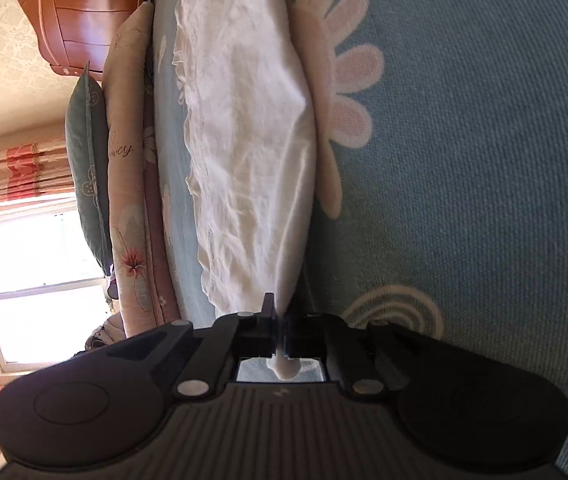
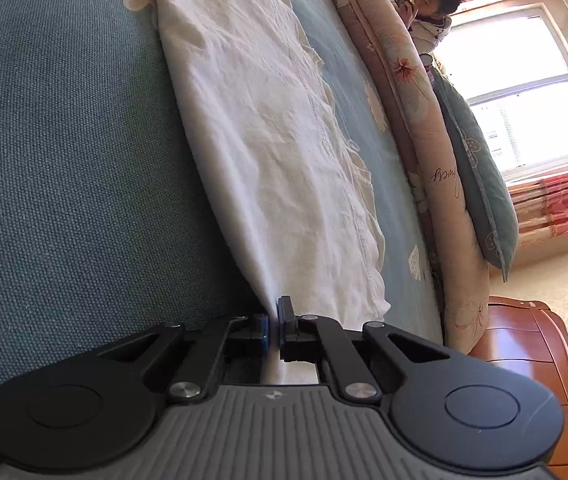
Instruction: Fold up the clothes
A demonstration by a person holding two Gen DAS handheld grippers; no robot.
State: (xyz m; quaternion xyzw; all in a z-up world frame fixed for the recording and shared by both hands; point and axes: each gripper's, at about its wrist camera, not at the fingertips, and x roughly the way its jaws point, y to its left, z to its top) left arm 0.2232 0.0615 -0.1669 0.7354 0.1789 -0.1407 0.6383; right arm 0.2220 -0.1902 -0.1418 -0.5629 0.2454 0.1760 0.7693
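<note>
Left gripper pinching white garment edge, right gripper likewise

A white, wrinkled garment with a ruffled edge lies stretched out long on the bed's teal flowered cover. Each end is gathered to a narrow point, lifted slightly off the bed.

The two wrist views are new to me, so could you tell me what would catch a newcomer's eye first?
A long white garment lies stretched across the teal flowered bedspread, running away from both cameras. Each end is pinched: the left gripper and the right gripper are both shut on its near edge. Behind it, pillows lean at the bed's far side, below a bright window.
</note>
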